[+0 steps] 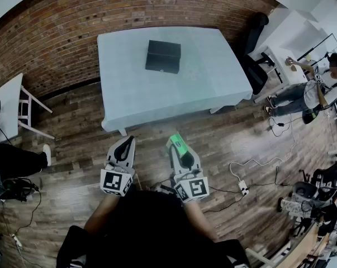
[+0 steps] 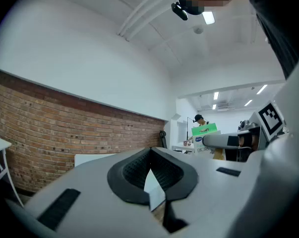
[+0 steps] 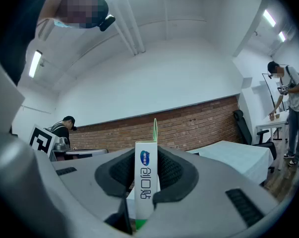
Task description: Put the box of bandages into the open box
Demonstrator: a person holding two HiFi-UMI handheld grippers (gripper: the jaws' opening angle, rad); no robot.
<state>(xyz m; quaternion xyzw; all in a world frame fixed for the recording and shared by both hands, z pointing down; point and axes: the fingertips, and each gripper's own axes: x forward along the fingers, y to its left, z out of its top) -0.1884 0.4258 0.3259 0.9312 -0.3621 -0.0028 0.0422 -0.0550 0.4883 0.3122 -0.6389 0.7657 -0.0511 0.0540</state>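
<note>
— Any print worth reading?
— Only on the green-and-white cardboard bandage box point(image 3: 145, 182) clamped in the right gripper point(image 3: 146, 168). Its narrow white face carries a blue oval logo, lettering too small to read, and dark Korean-looking characters I can't make out surely.
— Numbers, signs?
— Black-and-white square markers on the left grey cube point(image 1: 117, 182) and the right grey cube point(image 1: 193, 188): patterns, no letters.
</note>
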